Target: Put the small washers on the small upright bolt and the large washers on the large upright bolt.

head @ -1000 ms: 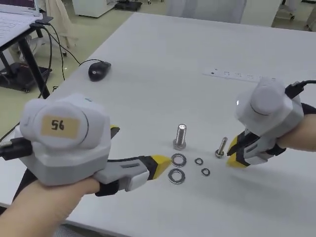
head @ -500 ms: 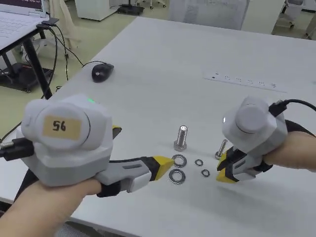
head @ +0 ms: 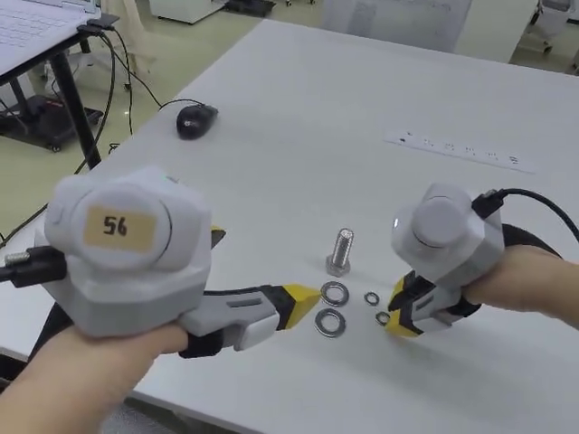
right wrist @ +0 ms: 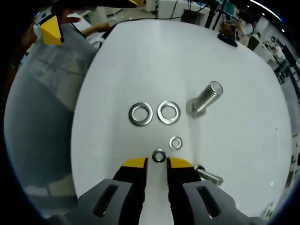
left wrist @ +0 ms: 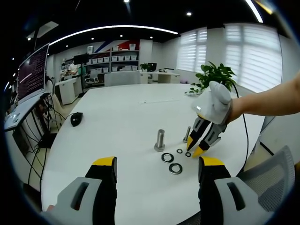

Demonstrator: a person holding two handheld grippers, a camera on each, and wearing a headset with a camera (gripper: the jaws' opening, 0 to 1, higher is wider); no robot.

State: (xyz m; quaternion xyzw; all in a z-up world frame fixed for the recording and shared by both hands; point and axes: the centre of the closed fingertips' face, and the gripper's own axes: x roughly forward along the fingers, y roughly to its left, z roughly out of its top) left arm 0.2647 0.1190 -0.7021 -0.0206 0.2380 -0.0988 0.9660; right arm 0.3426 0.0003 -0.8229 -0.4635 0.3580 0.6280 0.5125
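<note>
Right tongs [right wrist: 158,163] have dropped from beside the small upright steel bolt [left wrist: 187,134] to the nearer small steel washer [right wrist: 159,155], flat on the white tabletop [head: 298,136]. Jaws slightly apart, empty; pickup likely next. Left tongs [left wrist: 158,161] wide open.

The large washers [right wrist: 140,114] and small washers [right wrist: 176,143] are bright, polished metal. The large bolt [right wrist: 206,99] is silvery metal with a threaded shank. The table [head: 298,136] is smooth, matt white. The left gripper [left wrist: 158,161] and right gripper [right wrist: 157,162] are matt grey plastic.
</note>
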